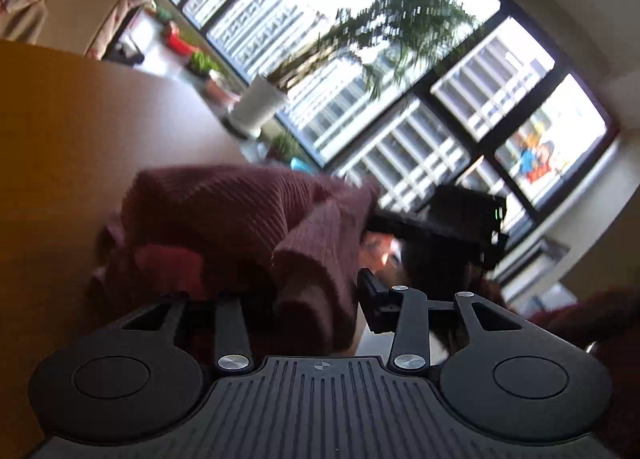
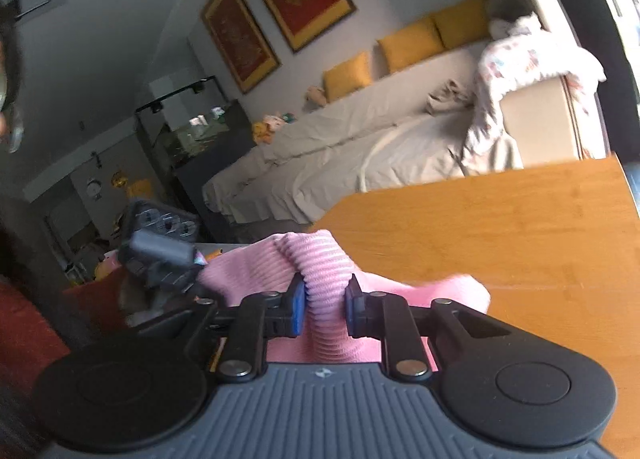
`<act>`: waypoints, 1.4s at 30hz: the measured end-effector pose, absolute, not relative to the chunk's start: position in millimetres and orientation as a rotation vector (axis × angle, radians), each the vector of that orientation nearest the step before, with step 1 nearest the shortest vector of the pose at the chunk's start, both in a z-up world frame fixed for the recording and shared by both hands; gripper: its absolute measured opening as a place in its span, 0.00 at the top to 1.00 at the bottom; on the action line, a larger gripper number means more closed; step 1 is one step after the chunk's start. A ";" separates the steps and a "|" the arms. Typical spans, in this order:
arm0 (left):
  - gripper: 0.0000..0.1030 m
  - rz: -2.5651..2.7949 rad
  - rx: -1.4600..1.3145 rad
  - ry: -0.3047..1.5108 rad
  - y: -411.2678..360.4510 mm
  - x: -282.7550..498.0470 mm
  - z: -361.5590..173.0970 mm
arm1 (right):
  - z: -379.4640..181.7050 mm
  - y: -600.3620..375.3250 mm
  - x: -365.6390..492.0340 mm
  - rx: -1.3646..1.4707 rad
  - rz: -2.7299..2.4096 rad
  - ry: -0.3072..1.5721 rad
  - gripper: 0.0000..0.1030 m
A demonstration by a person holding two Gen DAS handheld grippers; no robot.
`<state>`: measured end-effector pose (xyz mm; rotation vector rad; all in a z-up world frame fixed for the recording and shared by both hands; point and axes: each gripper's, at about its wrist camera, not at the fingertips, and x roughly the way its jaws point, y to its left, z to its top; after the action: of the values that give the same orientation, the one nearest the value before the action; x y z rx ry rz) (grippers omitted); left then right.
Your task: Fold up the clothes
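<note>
Ribbed pink garment (image 2: 320, 283) bunched dead ahead, pinched between right gripper (image 2: 324, 309) fingers above wooden table (image 2: 520, 239). Left gripper (image 1: 280, 299) half buried in same cloth; grip probably clenched, cannot tell.

Both black plastic tongs (image 1: 280, 299) (image 2: 325, 309): ribbed grey housing, round side discs, silver pivot screws. Right tongs carry blue pads (image 2: 298, 309) on inner finger faces.

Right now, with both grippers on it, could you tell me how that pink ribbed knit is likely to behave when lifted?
Probably floppy: the knit bunches and folds where the right gripper pinches it. Likely light, since it drapes in soft heaps by the left gripper. The ribbing should resist slipping on the table.
</note>
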<state>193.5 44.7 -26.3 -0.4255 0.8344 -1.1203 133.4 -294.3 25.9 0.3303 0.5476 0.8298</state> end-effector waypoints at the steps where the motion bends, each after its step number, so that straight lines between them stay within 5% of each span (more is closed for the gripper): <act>1: 0.58 -1.087 -0.402 0.864 42.3 194.8 -34.0 | 21.0 -293.5 138.2 0.339 0.807 0.572 0.80; 6: 0.63 -0.978 -0.368 0.953 39.1 204.2 -65.5 | -11.6 -277.1 179.4 0.281 0.633 0.714 0.76; 8: 0.63 -0.980 -0.339 0.929 42.4 201.6 -58.1 | -20.9 -270.4 189.3 0.226 0.605 0.733 0.66; 10: 0.53 -0.982 -0.282 0.893 48.1 197.7 -43.0 | -24.6 -265.7 193.3 0.187 0.580 0.737 0.57; 12: 0.29 -0.975 -0.218 0.841 56.9 195.8 -22.9 | -22.1 -265.3 190.5 0.170 0.559 0.729 0.54; 14: 0.19 -0.948 -0.143 0.763 66.5 192.9 -0.7 | -16.2 -268.6 182.7 0.170 0.531 0.717 0.49; 17: 0.09 -0.944 -0.099 0.636 73.9 195.2 29.6 | -2.6 -282.0 165.5 0.225 0.507 0.715 0.42; 22: 0.05 -1.038 -0.059 0.604 31.5 231.8 31.8 | -3.9 -310.6 141.4 0.493 0.517 0.861 0.05; 29: 0.05 -0.977 -0.134 0.837 13.1 303.9 -34.7 | -46.0 -272.6 149.7 0.704 0.618 0.998 0.07; 34: 0.06 -0.913 -0.219 0.895 60.3 302.1 -52.2 | -35.2 -251.2 197.3 0.530 0.575 0.937 0.26; 42: 0.05 -1.079 -0.311 0.906 45.2 242.7 -42.0 | 2.8 -239.9 273.2 0.355 0.417 0.707 0.21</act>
<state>242.7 45.2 -42.0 -0.3108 0.9063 -1.0786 273.2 -239.9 2.8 0.3549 0.7073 0.4169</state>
